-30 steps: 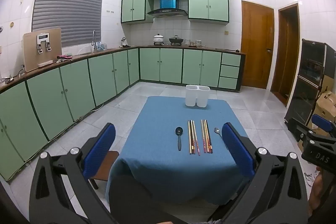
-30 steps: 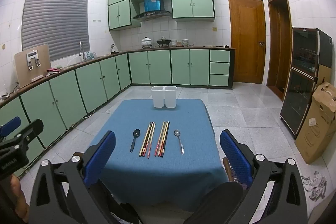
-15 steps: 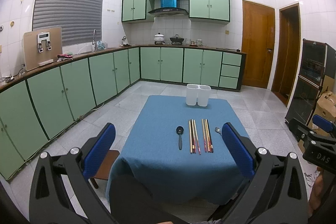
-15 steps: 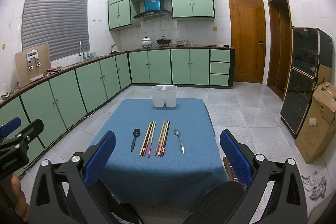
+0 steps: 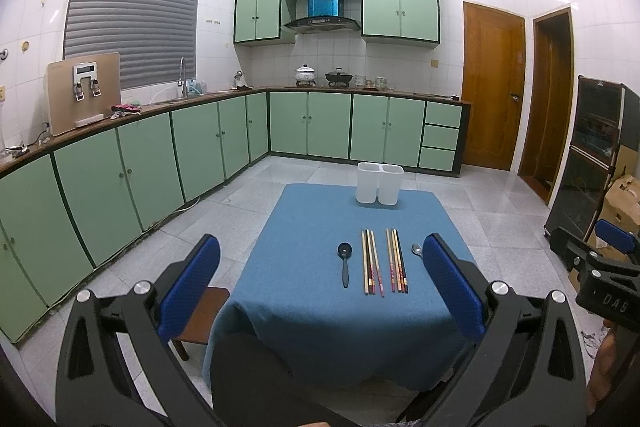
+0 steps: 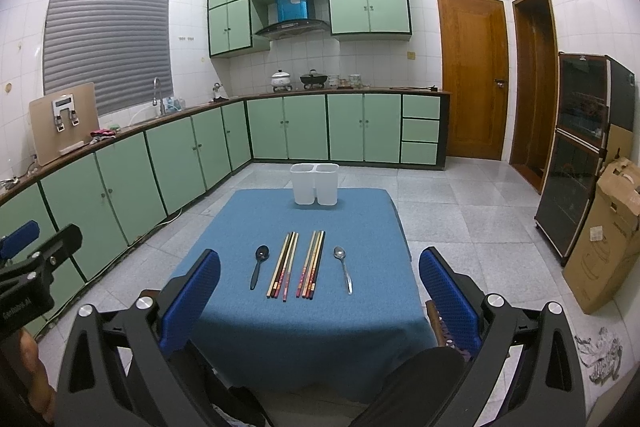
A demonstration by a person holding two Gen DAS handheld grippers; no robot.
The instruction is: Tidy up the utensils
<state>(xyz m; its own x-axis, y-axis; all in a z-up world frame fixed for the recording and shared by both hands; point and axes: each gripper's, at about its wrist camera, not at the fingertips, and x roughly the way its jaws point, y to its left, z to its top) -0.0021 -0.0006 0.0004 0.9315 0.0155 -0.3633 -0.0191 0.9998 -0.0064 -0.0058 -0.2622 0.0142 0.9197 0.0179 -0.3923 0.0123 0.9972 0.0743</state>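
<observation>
On the blue-clothed table (image 5: 320, 307) lie a black spoon (image 5: 345, 263), two bundles of chopsticks (image 5: 372, 267) (image 5: 397, 265) and a silver spoon (image 5: 417, 249) partly hidden by my left gripper's right finger. A white two-compartment holder (image 5: 379, 183) stands at the table's far edge. In the right wrist view the same row shows: black spoon (image 6: 259, 265), chopsticks (image 6: 283, 269) (image 6: 311, 268), silver spoon (image 6: 343, 267), holder (image 6: 315, 184). My left gripper (image 5: 320, 291) and right gripper (image 6: 319, 297) are both open and empty, held back from the table's near edge.
Green cabinets (image 5: 160, 163) run along the left and far walls. A wooden stool (image 5: 200, 315) stands at the table's left front corner. A dark glass cabinet (image 6: 580, 155) and a cardboard box (image 6: 604, 239) stand on the right. Tiled floor surrounds the table.
Both grippers have drifted very slightly; the table and utensils sit almost where they were. Nothing was picked up or moved.
</observation>
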